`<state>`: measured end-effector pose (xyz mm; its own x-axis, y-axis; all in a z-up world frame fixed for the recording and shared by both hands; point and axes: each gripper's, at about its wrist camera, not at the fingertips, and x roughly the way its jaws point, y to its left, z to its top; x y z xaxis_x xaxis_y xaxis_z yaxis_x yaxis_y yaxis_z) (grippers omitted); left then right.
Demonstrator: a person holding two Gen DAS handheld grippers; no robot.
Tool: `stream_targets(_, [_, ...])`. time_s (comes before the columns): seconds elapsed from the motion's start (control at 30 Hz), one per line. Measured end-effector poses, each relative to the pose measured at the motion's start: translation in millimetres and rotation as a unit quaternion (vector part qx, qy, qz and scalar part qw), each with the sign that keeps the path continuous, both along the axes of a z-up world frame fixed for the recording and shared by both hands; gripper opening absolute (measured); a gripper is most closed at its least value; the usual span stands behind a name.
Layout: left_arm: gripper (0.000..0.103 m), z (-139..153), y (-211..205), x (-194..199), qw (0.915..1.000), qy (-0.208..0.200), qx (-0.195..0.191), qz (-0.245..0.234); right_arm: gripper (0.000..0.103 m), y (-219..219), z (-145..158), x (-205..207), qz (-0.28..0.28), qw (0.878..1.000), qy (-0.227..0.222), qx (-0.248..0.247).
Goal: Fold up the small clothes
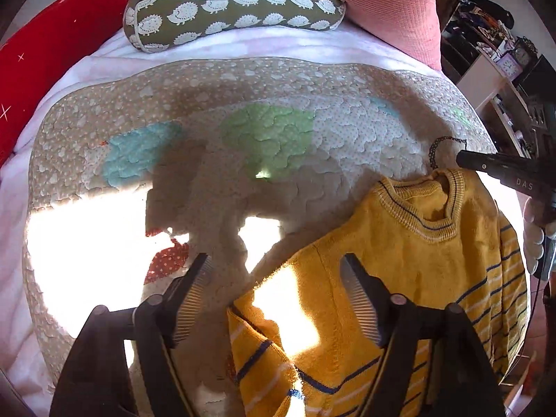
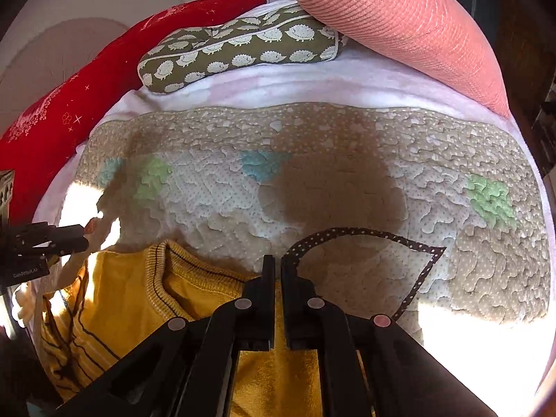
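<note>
Sunlit quilt [image 1: 264, 104] on the bed is your workspace. Your right gripper [image 2: 277, 271] looks pinched nearly closed on the yellow sweater [image 1: 399, 260] near the collar, though the grip itself is hidden; your left gripper [image 1: 276, 267] hangs wide open over its sleeve, holding nothing. Tug one-sided and the knit could bunch or slip.

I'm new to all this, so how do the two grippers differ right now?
The left gripper is spread wide open above the yellow sweater, gripping nothing. The right gripper has its jaws nearly together at the sweater's shoulder, though whether it pinches fabric is unclear. Both are black, two-fingered and pointed toward the pillows.
</note>
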<state>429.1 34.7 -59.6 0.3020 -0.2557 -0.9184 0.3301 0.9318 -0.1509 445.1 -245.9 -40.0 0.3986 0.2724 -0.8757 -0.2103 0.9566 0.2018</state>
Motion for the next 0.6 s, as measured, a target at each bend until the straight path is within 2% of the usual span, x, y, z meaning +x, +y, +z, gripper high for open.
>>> stream_targets(0.03, [0.079, -4.4, -0.7, -2.0, 0.9999, 0.002, 0.004, -0.012, 0.029, -0.2, -3.1, -3.1, 0.007, 1.0, -0.002, -0.01])
stream_targets(0.07, [0.079, -10.1, -1.1, -2.0, 0.9998, 0.009, 0.003, -0.019, 0.058, -0.2, -7.4, -5.3, 0.013, 1.0, 0.001, -0.016])
stream_targets(0.1, [0.079, -16.8, -1.3, -0.6, 0.9995, 0.022, -0.003, -0.023, 0.064, -0.1, -12.1, -7.6, 0.021, 1.0, 0.004, -0.016])
stream_targets(0.17, [0.079, -32.1, -4.6, 2.2, 0.9981, 0.051, -0.008, -0.033, 0.066, 1.0, -23.3, -8.9, 0.037, 0.999, 0.022, -0.023])
stream_targets(0.23, [0.08, -37.7, -12.1, -3.6, 0.9982, 0.036, 0.012, -0.046, 0.066, 2.9, -35.2, -10.4, 0.041, 0.997, 0.029, -0.053])
stream_targets(0.27, [0.074, -36.0, -16.3, -9.3, 0.9982, 0.025, 0.019, -0.052, 0.065, 4.5, -40.8, -13.4, 0.045, 0.997, 0.03, -0.063])
stream_targets(0.3, [0.062, -33.2, -19.7, -15.2, 0.9981, 0.016, 0.023, -0.056, 0.062, 6.6, -44.0, -18.7, 0.048, 0.996, 0.028, -0.064])
stream_targets(0.33, [0.032, -29.3, -23.2, -20.9, 0.9977, 0.013, 0.025, -0.061, 0.037, 9.3, -44.0, -25.0, 0.054, 0.997, 0.024, -0.055])
stream_targets(0.37, [0.011, -25.5, -25.9, -25.8, 0.9975, 0.019, 0.019, -0.065, 0.01, 11.3, -42.4, -30.2, 0.057, 0.997, 0.028, -0.034])
stream_targets(0.4, [0.01, -21.0, -28.9, -29.7, 0.9976, 0.014, 0.021, -0.064, 0.01, 13.7, -38.9, -35.0, 0.05, 0.998, 0.025, -0.032])
stream_targets(0.5, [0.01, -12.7, -37.1, -31.1, 0.9967, -0.015, 0.063, -0.049, 0.01, 21.1, -24.0, -38.5, 0.033, 0.998, 0.0, -0.048])
stream_targets(0.6, [0.009, -3.1, -28.4, -15.6, 0.9985, -0.013, 0.052, -0.013, 0.009, 19.4, -1.2, -26.9, 0.006, 0.999, -0.019, -0.038])
